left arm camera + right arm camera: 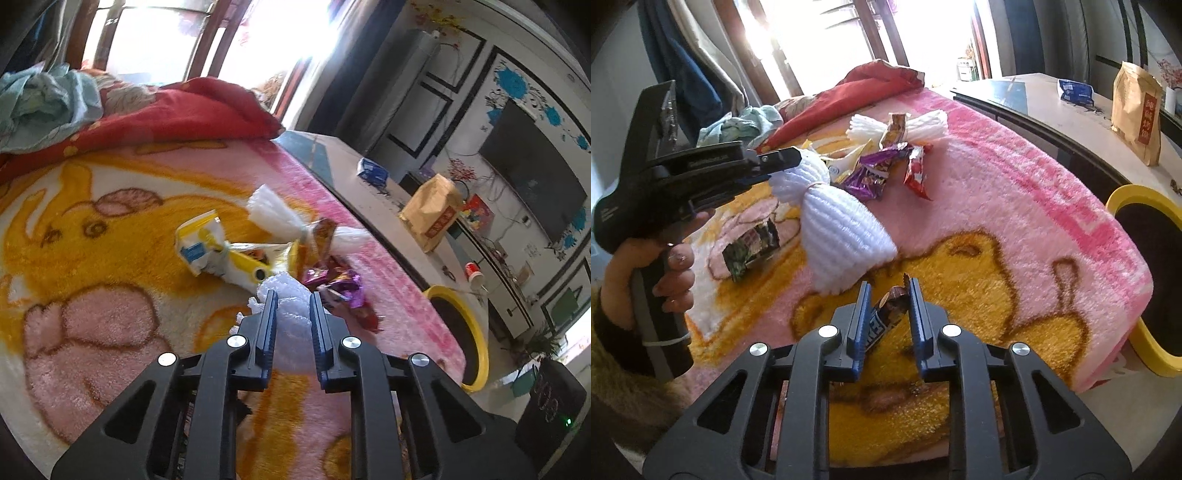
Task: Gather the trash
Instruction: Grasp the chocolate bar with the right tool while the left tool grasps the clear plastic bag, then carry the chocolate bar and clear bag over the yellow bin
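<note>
Right wrist view showed the right gripper [889,291] pinching a brown candy wrapper [886,317] above the blanket [1015,229], while the left gripper [783,162] squeezed a white foam net [838,229]. Both should stay firmly pressed while travelling toward the yellow bin [1123,195] beside the blanket's right edge.

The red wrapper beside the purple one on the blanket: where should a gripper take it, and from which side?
The red wrapper lies flat and long on the blanket, purple wrapper close on its left. Probably best pinched across its narrow middle, coming from above and the open right side, jaws spanning its width. Both grippers are already full.
</note>
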Demonstrator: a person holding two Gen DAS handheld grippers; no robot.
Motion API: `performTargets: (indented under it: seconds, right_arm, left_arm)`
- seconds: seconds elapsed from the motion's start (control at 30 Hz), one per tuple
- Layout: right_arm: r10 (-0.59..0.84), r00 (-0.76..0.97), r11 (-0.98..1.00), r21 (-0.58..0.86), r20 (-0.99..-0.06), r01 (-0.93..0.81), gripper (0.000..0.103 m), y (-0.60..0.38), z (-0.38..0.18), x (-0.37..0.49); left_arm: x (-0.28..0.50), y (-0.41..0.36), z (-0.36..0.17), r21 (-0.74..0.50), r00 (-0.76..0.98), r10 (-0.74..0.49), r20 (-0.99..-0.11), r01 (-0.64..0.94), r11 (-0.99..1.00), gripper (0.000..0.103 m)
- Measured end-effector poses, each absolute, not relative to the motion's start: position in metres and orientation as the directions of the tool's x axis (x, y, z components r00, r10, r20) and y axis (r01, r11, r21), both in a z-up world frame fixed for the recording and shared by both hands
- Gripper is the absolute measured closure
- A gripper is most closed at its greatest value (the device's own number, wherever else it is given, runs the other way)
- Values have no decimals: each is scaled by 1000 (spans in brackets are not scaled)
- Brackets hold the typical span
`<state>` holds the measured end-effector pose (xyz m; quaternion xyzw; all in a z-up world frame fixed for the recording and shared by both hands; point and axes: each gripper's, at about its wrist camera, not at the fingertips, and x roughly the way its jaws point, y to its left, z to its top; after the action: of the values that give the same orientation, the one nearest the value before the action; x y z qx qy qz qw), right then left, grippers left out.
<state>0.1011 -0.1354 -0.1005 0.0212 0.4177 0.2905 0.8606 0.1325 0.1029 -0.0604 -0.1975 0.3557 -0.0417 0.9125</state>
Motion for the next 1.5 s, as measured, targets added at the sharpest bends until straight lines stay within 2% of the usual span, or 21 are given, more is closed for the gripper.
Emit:
performTargets:
  seconds: [0.63, 1.5]
  right_arm:
    - [503, 568, 854, 275, -651, -441, 93, -163, -74, 114]
    - [426, 708, 904, 285, -563, -318, 93, -233, -34, 143]
  left_arm:
    - [117, 86, -21, -384, 796, -233, -559, 1, 924, 88]
    - [146, 15, 5, -351, 777, -341, -529, 166, 922, 88]
